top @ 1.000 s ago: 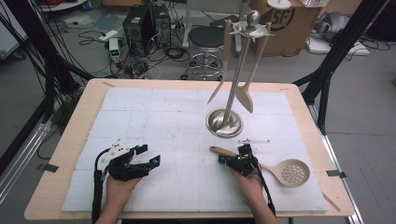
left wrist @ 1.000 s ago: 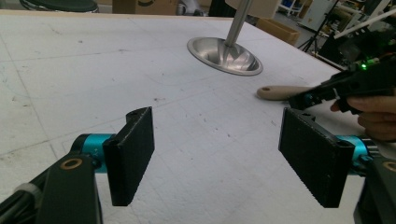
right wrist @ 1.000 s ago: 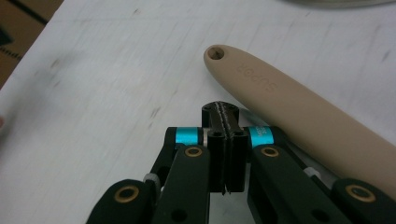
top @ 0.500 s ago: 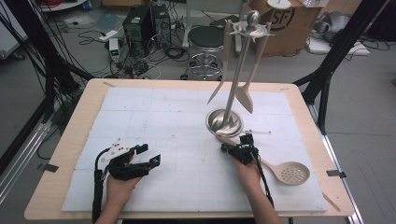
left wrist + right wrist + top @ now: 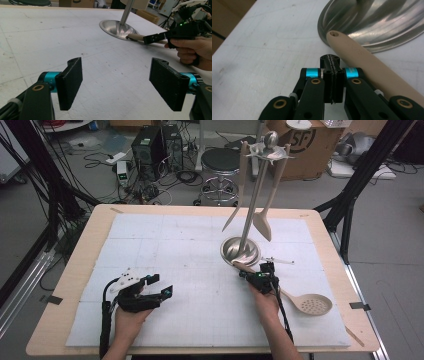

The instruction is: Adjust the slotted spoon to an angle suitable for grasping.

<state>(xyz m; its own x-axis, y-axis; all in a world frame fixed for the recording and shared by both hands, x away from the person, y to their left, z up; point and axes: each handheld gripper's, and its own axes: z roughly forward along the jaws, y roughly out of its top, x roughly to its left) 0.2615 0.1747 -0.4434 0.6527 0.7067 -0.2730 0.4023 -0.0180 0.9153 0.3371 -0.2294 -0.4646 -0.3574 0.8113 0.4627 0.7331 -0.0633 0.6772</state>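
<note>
High view is showing a person sitting at the near edge of a wooden table (image 5: 75, 285) covered with a white mat (image 5: 170, 250), a gripper in each hand. Left gripper (image 5: 159, 287) is resting near the front left of the mat, its two black jaws standing wide apart with nothing but bare mat between them; the left gripper view is showing those jaws spread to either side of the frame. Right gripper (image 5: 256, 274) is sitting just in front of the round steel base of the utensil stand (image 5: 240, 251), with its jaws pressed together, pad against pad, and nothing clamped between them, as the right gripper view (image 5: 332, 65) is making plain. A beige slotted spoon (image 5: 311, 304) is lying flat on the mat to the person's right: its perforated bowl is sitting near the right edge of the mat, and its long handle is running up and left past the right hand, the holed handle tip (image 5: 335, 35) lying against the rim of the stand's base. In the right gripper view the closed jaws are sitting just beside that handle, on its left; whether they are touching it is hard to tell. Two more beige utensils (image 5: 263, 222) are hanging from the top of the stand.
</note>
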